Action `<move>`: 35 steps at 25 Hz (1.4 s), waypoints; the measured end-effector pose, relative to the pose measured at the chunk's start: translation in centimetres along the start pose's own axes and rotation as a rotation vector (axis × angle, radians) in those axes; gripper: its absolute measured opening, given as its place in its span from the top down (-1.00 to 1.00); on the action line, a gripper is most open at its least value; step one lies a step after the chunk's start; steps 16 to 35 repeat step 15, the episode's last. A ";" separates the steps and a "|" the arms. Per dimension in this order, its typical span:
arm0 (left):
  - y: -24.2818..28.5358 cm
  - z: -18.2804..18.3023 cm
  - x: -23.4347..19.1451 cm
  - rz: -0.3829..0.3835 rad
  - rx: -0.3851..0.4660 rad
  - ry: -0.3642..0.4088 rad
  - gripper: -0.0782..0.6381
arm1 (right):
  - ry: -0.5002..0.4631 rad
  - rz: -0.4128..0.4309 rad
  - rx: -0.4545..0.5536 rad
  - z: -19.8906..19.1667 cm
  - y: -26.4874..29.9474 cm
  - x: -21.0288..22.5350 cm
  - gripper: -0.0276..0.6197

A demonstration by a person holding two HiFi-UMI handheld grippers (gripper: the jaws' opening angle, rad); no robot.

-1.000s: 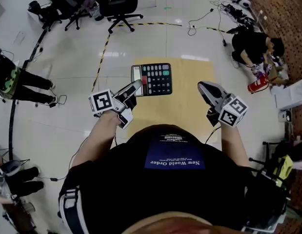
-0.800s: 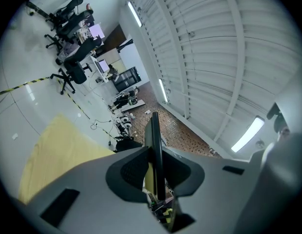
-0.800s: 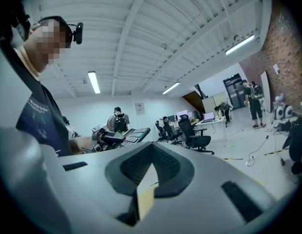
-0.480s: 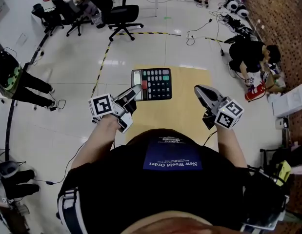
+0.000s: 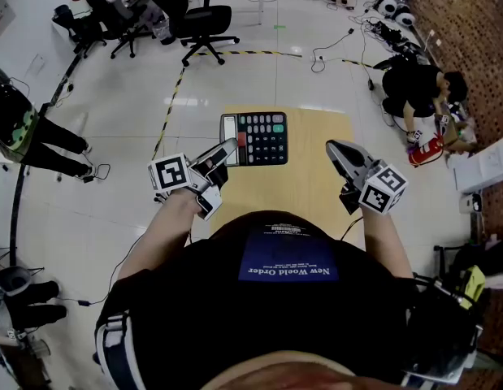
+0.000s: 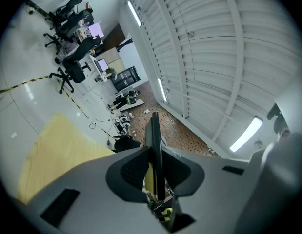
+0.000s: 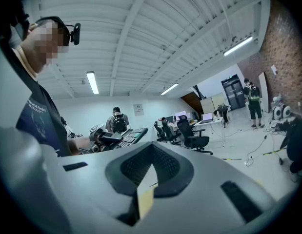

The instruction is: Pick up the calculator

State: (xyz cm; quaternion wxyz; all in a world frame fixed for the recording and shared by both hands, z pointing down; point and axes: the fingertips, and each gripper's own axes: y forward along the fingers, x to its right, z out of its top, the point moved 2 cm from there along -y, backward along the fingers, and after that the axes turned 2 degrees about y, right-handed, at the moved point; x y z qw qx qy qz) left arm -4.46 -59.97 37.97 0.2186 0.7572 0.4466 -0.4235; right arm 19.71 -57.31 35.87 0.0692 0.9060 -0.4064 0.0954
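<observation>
The black calculator [image 5: 255, 138] hangs in the air over the yellow surface [image 5: 316, 177], keys up, green keys at its far right corner. My left gripper [image 5: 229, 146] is shut on its left edge. In the left gripper view the calculator [image 6: 153, 135] stands edge-on between the pads. My right gripper [image 5: 336, 149] hovers to the right of the calculator, apart from it, with its jaws together and nothing in them. The right gripper view shows its pads [image 7: 155, 167] meeting, and the held calculator [image 7: 130, 136] off to the left.
Black office chairs [image 5: 198, 15] stand on the white floor beyond the yellow surface. Black-and-yellow tape [image 5: 171, 88] runs across the floor. A person crouches at the right [image 5: 422, 80] near cables [image 5: 340, 39]. Another person stands at the left [image 5: 23, 132].
Both grippers and the calculator keep their places; only the head view has shifted slightly.
</observation>
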 end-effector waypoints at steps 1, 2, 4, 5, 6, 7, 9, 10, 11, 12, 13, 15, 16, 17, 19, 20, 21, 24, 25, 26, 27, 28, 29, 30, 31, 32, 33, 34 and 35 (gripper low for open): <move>0.0 0.1 0.0 0.004 -0.001 0.009 0.57 | -0.002 0.001 -0.002 0.0 0.0 0.0 0.97; 0.0 0.1 0.1 -0.003 0.001 0.000 0.58 | -0.004 0.002 -0.003 0.1 0.0 -0.1 0.97; 0.2 0.0 0.4 -0.020 0.005 -0.023 0.57 | -0.007 0.003 -0.007 0.1 0.1 -0.1 0.97; 0.2 0.0 0.4 -0.019 0.004 -0.019 0.57 | -0.008 0.005 -0.007 0.1 0.1 -0.2 0.97; 0.1 0.0 0.3 -0.016 0.003 -0.015 0.57 | -0.009 0.007 -0.008 0.1 0.2 -0.2 0.97; 0.1 0.0 0.2 -0.013 0.003 -0.013 0.57 | -0.011 0.010 -0.009 0.1 0.2 -0.3 0.97; 0.0 0.0 -0.1 0.002 0.001 0.002 0.57 | -0.014 0.015 -0.012 0.0 0.2 -0.4 0.97; -0.1 0.1 -0.2 0.010 -0.001 0.013 0.58 | -0.015 0.016 -0.014 0.0 0.2 -0.4 0.97; -0.1 0.1 -0.3 0.013 -0.001 0.019 0.57 | -0.015 0.017 -0.016 -0.1 0.3 -0.4 0.97; -0.1 0.2 -0.3 0.013 -0.001 0.022 0.57 | -0.015 0.018 -0.017 -0.1 0.3 -0.4 0.97; 0.0 0.2 -0.3 0.012 0.000 0.022 0.57 | -0.015 0.018 -0.018 -0.1 0.3 -0.3 0.97; 0.1 0.3 -0.5 0.011 0.000 0.022 0.57 | -0.016 0.017 -0.019 -0.2 0.4 -0.1 0.97; 0.1 0.3 -0.5 0.011 0.000 0.022 0.57 | -0.016 0.017 -0.019 -0.2 0.4 -0.1 0.97; 0.1 0.3 -0.5 0.011 0.000 0.022 0.57 | -0.016 0.017 -0.019 -0.2 0.4 -0.1 0.97; 0.1 0.3 -0.5 0.011 0.000 0.022 0.57 | -0.016 0.017 -0.019 -0.2 0.4 -0.1 0.97; 0.1 0.3 -0.5 0.011 0.000 0.022 0.57 | -0.016 0.017 -0.019 -0.2 0.4 -0.1 0.97; 0.1 0.3 -0.5 0.011 0.000 0.022 0.57 | -0.016 0.017 -0.019 -0.2 0.4 -0.1 0.97; 0.1 0.3 -0.5 0.011 0.000 0.022 0.57 | -0.016 0.017 -0.019 -0.2 0.4 -0.1 0.97; 0.1 0.3 -0.5 0.011 0.000 0.022 0.57 | -0.016 0.017 -0.019 -0.2 0.4 -0.1 0.97; 0.1 0.3 -0.5 0.011 0.000 0.022 0.57 | -0.016 0.017 -0.019 -0.2 0.4 -0.1 0.97; 0.1 0.3 -0.5 0.011 0.000 0.022 0.57 | -0.016 0.017 -0.019 -0.2 0.4 -0.1 0.97; 0.1 0.3 -0.5 0.011 0.000 0.022 0.57 | -0.016 0.017 -0.019 -0.2 0.4 -0.1 0.97; 0.1 0.3 -0.5 0.011 0.000 0.022 0.57 | -0.016 0.017 -0.019 -0.2 0.4 -0.1 0.97; 0.1 0.3 -0.5 0.011 0.000 0.022 0.57 | -0.016 0.017 -0.019 -0.2 0.4 -0.1 0.97; 0.1 0.3 -0.5 0.011 0.000 0.022 0.57 | -0.016 0.017 -0.019 -0.2 0.4 -0.1 0.97; 0.1 0.3 -0.5 0.011 0.000 0.022 0.57 | -0.016 0.017 -0.019 -0.2 0.4 -0.1 0.97; 0.1 0.3 -0.5 0.011 0.000 0.022 0.57 | -0.016 0.017 -0.019 -0.2 0.4 -0.1 0.97; 0.1 0.3 -0.5 0.011 0.000 0.022 0.57 | -0.016 0.017 -0.019 -0.2 0.4 -0.1 0.97; 0.1 0.3 -0.5 0.011 0.000 0.022 0.57 | -0.016 0.017 -0.019 -0.2 0.4 -0.1 0.97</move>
